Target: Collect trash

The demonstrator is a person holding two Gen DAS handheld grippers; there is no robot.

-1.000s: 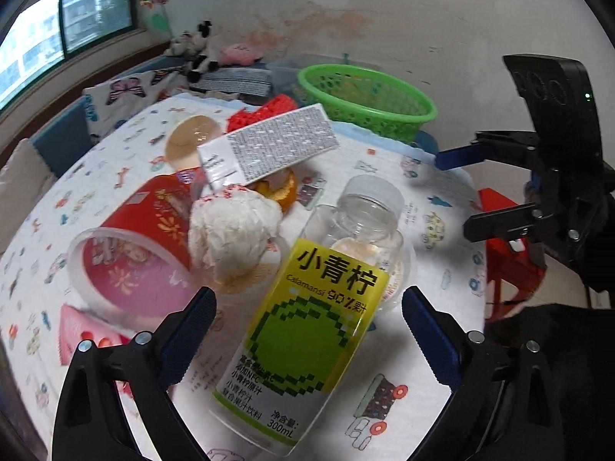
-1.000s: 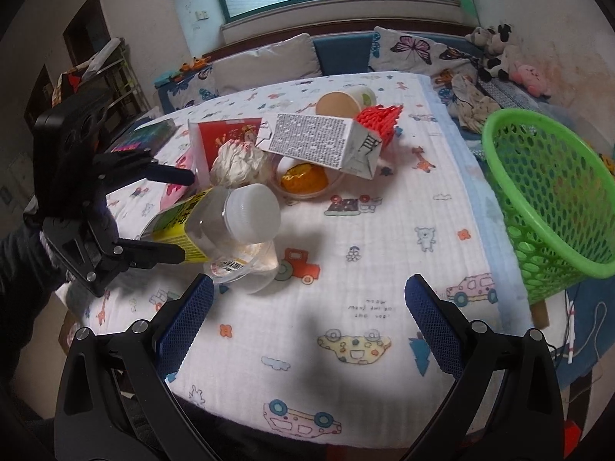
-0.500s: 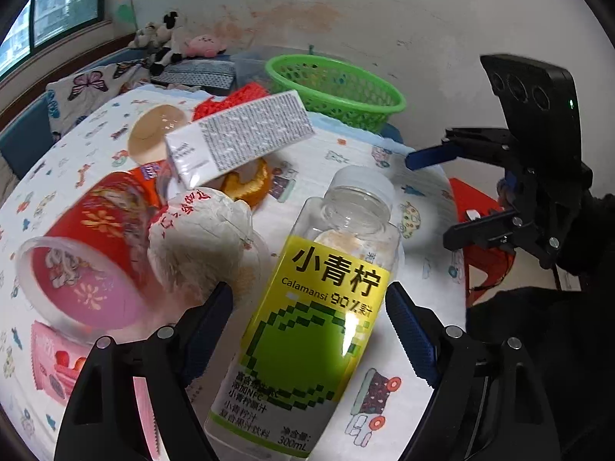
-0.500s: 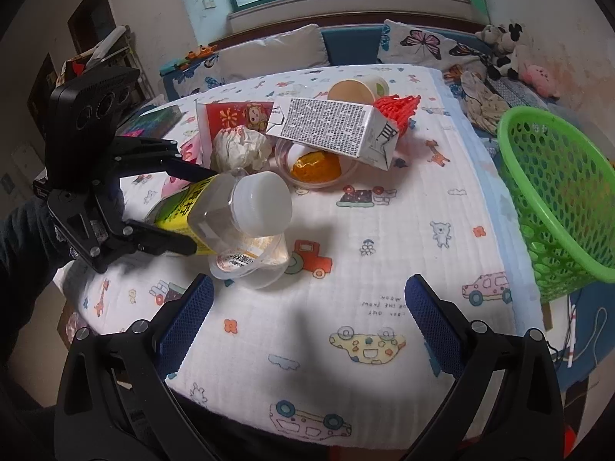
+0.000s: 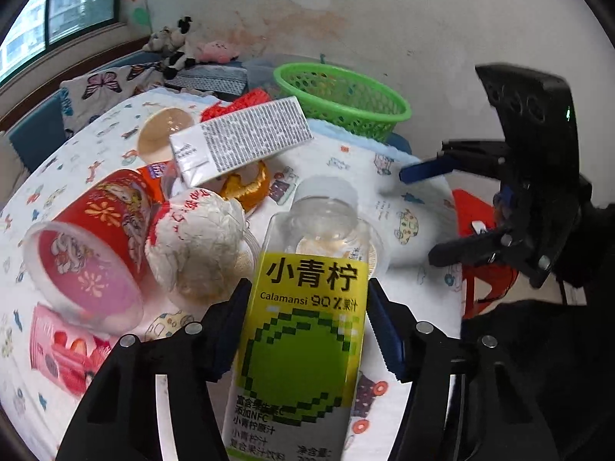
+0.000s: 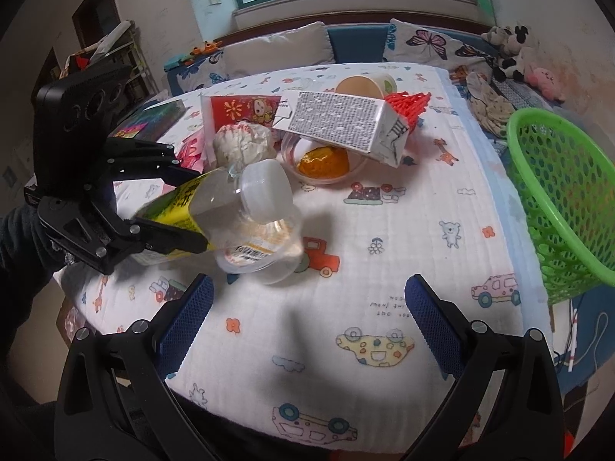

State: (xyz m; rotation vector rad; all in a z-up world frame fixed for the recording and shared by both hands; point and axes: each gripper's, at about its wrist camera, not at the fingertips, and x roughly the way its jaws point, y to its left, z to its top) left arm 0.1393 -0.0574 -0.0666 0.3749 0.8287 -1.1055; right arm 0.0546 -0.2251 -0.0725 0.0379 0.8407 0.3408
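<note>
My left gripper (image 5: 307, 307) is shut on a clear plastic bottle (image 5: 307, 330) with a yellow-green label and a white cap. In the right wrist view the bottle (image 6: 226, 207) is held tilted just above the table, cap toward the middle, in the left gripper (image 6: 188, 211). My right gripper (image 6: 307, 307) is open and empty over the near part of the table, and it shows at the right in the left wrist view (image 5: 423, 211). A green mesh basket (image 6: 561, 199) stands at the table's right edge.
Other trash lies on the table: a crumpled paper ball (image 5: 196, 242), a red cup (image 5: 88, 246) on its side, a grey carton (image 6: 338, 123), a clear bowl with orange peel (image 6: 323, 161), a shallow clear lid (image 6: 265, 261), a red mesh piece (image 6: 407, 103). A sofa with cushions stands behind.
My left gripper's fingers have closed from wide open onto the bottle's sides. The bottle has risen slightly and tilted. The right gripper has hardly moved.
</note>
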